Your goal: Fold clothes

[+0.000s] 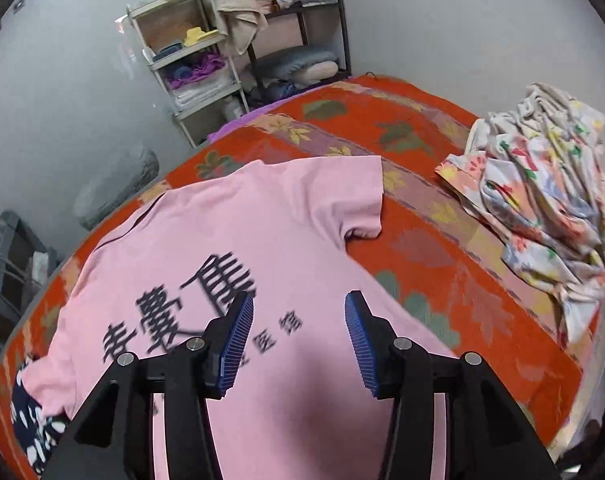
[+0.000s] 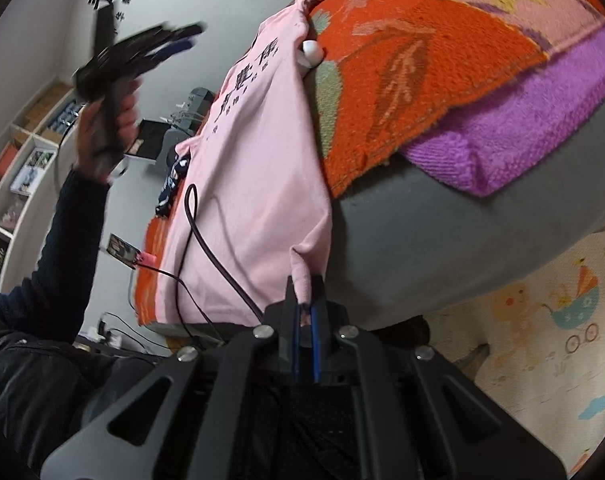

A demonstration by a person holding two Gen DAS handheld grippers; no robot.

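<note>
Pink T-shirt (image 1: 238, 232) with dark printed characters lies spread flat on an orange leaf-patterned blanket (image 1: 442, 248) that covers the bed. At the far left of the left wrist view a dark white-spotted cloth (image 1: 30, 420) shows from under the shirt's edge. The left gripper (image 1: 299, 340) hangs above the printed chest with its blue-padded jaws apart and nothing between them; the shirt lies below them, untouched. To the right, well apart from the shirt, a crumpled floral garment (image 1: 542, 200) sits on the blanket. In the right wrist view, a dark-sleeved hand (image 2: 106, 132) at the left holds that left gripper raised in the air, blurred. A black cable (image 2: 206, 248) trails across the shirt's lower part. Further right, the right gripper (image 2: 305, 320) has its jaws clenched on a corner of the shirt's hem, the pink fabric rising out from between the pads at the bed's edge. A purple towel (image 2: 522, 128) lies beneath the blanket at the right.
</note>
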